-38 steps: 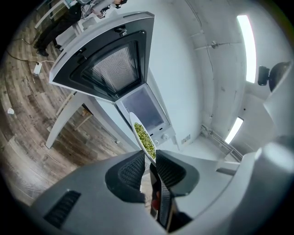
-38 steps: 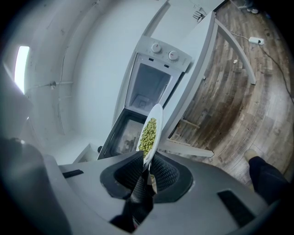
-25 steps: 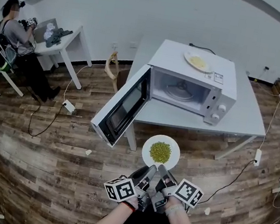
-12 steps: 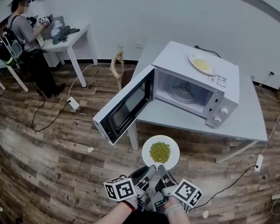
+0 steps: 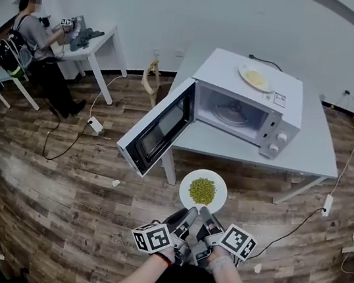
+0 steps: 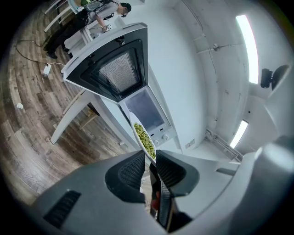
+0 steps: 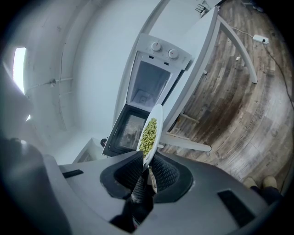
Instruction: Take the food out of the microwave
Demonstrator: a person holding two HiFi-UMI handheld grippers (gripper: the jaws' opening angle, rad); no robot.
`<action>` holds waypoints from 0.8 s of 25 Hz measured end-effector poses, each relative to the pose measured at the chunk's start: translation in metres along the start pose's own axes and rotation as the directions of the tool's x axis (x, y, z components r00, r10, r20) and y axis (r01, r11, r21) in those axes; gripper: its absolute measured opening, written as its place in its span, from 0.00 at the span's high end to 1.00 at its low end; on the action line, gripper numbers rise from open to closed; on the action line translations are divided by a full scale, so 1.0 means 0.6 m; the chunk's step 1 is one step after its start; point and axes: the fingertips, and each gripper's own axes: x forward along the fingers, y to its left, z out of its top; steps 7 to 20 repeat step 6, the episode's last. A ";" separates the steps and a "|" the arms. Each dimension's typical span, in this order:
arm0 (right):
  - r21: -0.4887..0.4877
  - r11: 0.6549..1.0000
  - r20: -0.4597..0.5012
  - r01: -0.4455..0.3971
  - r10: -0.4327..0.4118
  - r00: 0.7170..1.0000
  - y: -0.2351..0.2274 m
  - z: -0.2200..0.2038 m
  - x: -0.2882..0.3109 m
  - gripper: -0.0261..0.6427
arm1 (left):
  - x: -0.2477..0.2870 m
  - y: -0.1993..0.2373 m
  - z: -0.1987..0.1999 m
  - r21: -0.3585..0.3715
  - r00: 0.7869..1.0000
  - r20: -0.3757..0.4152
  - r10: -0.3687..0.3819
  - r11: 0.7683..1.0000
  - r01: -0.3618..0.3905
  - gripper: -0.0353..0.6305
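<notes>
a: where is the plate of peas [image 5: 203, 190]?
b: outside the microwave [image 5: 218, 71], door [image 5: 158, 131] open. left gripper [image 5: 188, 216] and right gripper [image 5: 205, 216] both clamp its near rim, to hold it level.

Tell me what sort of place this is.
Probably a sparse lab or test room, not a home kitchen: the microwave sits on a bare table, cables trail over the wood floor, and another person works at a small desk.
</notes>
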 end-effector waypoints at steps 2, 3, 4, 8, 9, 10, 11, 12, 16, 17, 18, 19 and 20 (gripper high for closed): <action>0.005 1.000 -0.003 -0.003 0.003 1.000 0.002 -0.003 -0.006 0.86 | -0.004 -0.004 -0.004 -0.001 1.000 0.000 0.004 1.000 -0.004 0.83; 0.006 1.000 -0.004 -0.003 0.003 1.000 0.002 -0.005 -0.009 0.86 | -0.006 -0.006 -0.007 -0.001 1.000 0.000 0.005 1.000 -0.005 0.83; 0.007 1.000 -0.005 -0.002 0.002 1.000 0.002 -0.006 -0.012 0.86 | -0.009 -0.007 -0.009 -0.002 1.000 0.000 0.007 1.000 -0.007 0.83; 0.009 1.000 -0.006 -0.001 0.001 1.000 0.001 -0.010 -0.018 0.86 | -0.013 -0.011 -0.013 -0.002 1.000 0.000 0.009 1.000 -0.009 0.83; 0.009 1.000 -0.006 -0.001 0.001 1.000 0.001 -0.010 -0.018 0.86 | -0.013 -0.011 -0.013 -0.002 1.000 0.000 0.009 1.000 -0.009 0.83; 0.009 1.000 -0.006 -0.001 0.001 1.000 0.001 -0.010 -0.018 0.86 | -0.013 -0.011 -0.013 -0.002 1.000 0.000 0.009 1.000 -0.009 0.83; 0.009 1.000 -0.006 -0.001 0.001 1.000 0.001 -0.010 -0.018 0.86 | -0.013 -0.011 -0.013 -0.002 1.000 0.000 0.009 1.000 -0.009 0.83; 0.009 1.000 -0.006 -0.001 0.001 1.000 0.001 -0.010 -0.018 0.86 | -0.013 -0.011 -0.013 -0.002 1.000 0.000 0.009 1.000 -0.009 0.83; 0.009 1.000 -0.006 -0.001 0.001 1.000 0.001 -0.010 -0.018 0.86 | -0.013 -0.011 -0.013 -0.002 1.000 0.000 0.009 1.000 -0.009 0.83; 0.009 1.000 -0.006 -0.001 0.001 1.000 0.001 -0.010 -0.018 0.86 | -0.013 -0.011 -0.013 -0.002 1.000 0.000 0.009 1.000 -0.009 0.83; 0.009 1.000 -0.006 -0.001 0.001 1.000 0.001 -0.010 -0.018 0.86 | -0.013 -0.011 -0.013 -0.002 1.000 0.000 0.009 1.000 -0.009 0.83; 0.009 1.000 -0.006 -0.001 0.001 1.000 0.001 -0.010 -0.018 0.86 | -0.013 -0.011 -0.013 -0.002 1.000 0.000 0.009 1.000 -0.009 0.83; 0.009 1.000 -0.006 -0.001 0.001 1.000 0.001 -0.010 -0.018 0.86 | -0.013 -0.011 -0.013 -0.002 1.000 0.000 0.009 1.000 -0.009 0.83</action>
